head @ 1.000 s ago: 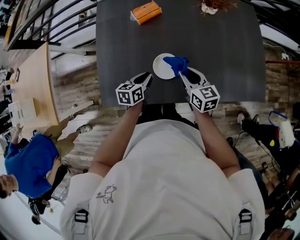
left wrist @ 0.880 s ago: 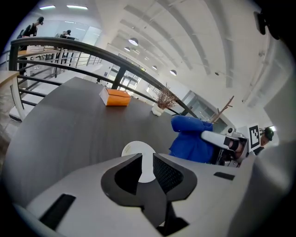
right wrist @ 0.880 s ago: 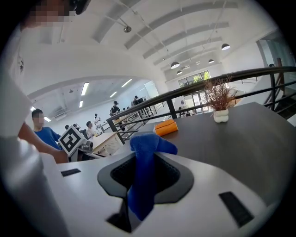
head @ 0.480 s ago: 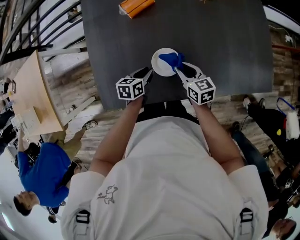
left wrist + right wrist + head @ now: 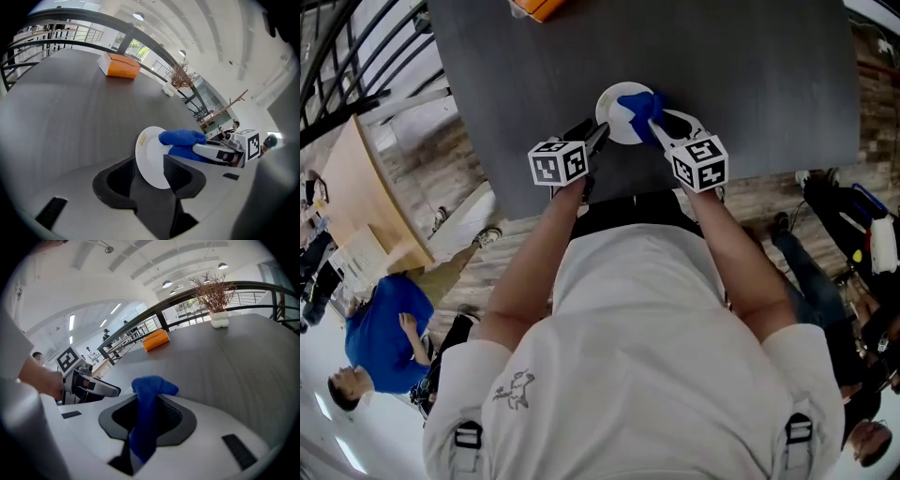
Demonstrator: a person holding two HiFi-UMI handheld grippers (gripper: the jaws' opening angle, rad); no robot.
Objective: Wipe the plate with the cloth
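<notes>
A small white plate (image 5: pixel 617 120) lies on the dark table (image 5: pixel 750 75) near its front edge. In the left gripper view the plate (image 5: pixel 150 159) stands between the jaws of my left gripper (image 5: pixel 149 171). Those jaws are opening, and a gap shows beside the left pad. My right gripper (image 5: pixel 147 404) is shut on a blue cloth (image 5: pixel 145 418), which bulges out past its fingertips. In the head view the cloth (image 5: pixel 639 111) rests over the plate's right part, with the right gripper (image 5: pixel 661 131) just behind it and the left gripper (image 5: pixel 598 136) at the plate's near left rim.
An orange box (image 5: pixel 119 65) lies far back on the table, and a white pot of dry twigs (image 5: pixel 216 296) stands at its far side. Railings run behind the table. Below to the left are a wooden desk (image 5: pixel 356 197) and a person in blue (image 5: pixel 380 328).
Both grippers have sunk toward the table with the plate and the cloth. The left jaws have spread apart. The cloth stays pinched in the right gripper.
</notes>
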